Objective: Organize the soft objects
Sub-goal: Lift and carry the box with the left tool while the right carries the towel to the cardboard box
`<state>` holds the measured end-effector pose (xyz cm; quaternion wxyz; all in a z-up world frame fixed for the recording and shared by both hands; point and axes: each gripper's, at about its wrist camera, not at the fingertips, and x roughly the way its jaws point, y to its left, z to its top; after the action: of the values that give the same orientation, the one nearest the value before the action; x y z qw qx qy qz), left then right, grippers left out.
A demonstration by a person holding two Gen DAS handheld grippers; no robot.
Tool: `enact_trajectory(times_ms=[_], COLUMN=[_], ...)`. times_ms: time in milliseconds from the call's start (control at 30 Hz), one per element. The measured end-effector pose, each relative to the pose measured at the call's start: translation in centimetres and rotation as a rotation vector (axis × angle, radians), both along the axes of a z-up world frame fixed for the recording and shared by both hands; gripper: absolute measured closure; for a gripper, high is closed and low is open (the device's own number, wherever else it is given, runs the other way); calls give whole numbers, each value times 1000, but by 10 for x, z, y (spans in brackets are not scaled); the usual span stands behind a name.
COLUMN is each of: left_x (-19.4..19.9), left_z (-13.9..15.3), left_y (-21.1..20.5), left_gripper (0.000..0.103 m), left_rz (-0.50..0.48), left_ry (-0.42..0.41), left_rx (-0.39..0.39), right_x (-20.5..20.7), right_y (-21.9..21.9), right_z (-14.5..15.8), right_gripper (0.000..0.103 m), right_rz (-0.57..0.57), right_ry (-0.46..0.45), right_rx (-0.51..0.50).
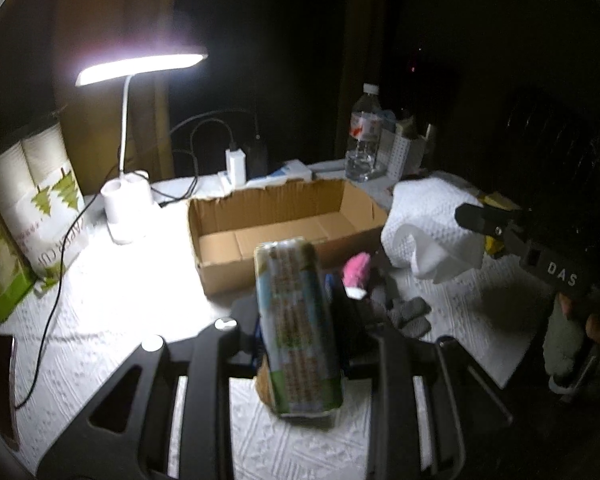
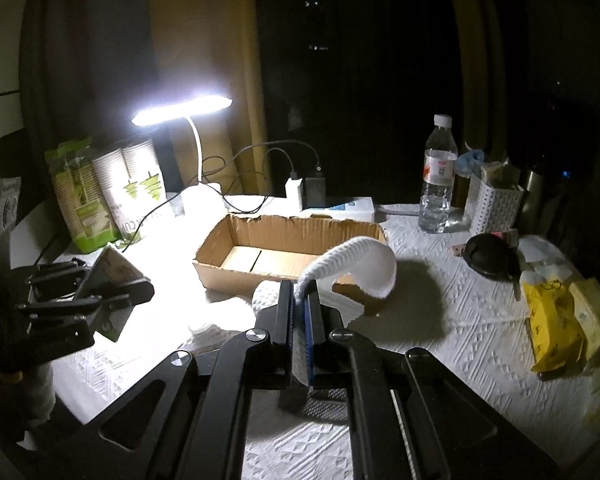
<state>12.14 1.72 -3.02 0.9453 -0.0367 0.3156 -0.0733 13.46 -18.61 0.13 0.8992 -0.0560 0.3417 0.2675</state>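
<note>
**Grippers each hold a soft item near the cardboard box**

Left gripper (image 1: 300, 320) is clamped on a plastic-wrapped tissue pack (image 1: 298, 320), held upright above the white tablecloth (image 1: 100, 320), just in front of the open cardboard box (image 1: 284, 228). Right gripper (image 2: 299, 308) has its fingers pressed together on a white textured cloth (image 2: 356, 264), which arches up and droops over the box's near right corner. A pink item (image 1: 358, 270) and grey pieces (image 1: 412, 312) lie on the cloth beside the box. A lit desk lamp (image 2: 182, 110) and a water bottle (image 2: 438, 176) stand behind.
</note>
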Motion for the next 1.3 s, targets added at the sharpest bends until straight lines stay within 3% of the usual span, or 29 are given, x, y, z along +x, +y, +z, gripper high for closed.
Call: enact_trajectory(times_ms=[533,1300], left_x=[45,118], left_z=[26,18], left_y=[0,-6], left_gripper=[75,75], left_rz=[-32,-23], left_ry=[-67,-62], left_rx=[-6,-60], right_x=[38,103], right_y=[9,19], right_z=[2,-14], right_gripper=[98,98], right_rz=[27,67], right_ry=[-17,-1], right_rx=[10,33])
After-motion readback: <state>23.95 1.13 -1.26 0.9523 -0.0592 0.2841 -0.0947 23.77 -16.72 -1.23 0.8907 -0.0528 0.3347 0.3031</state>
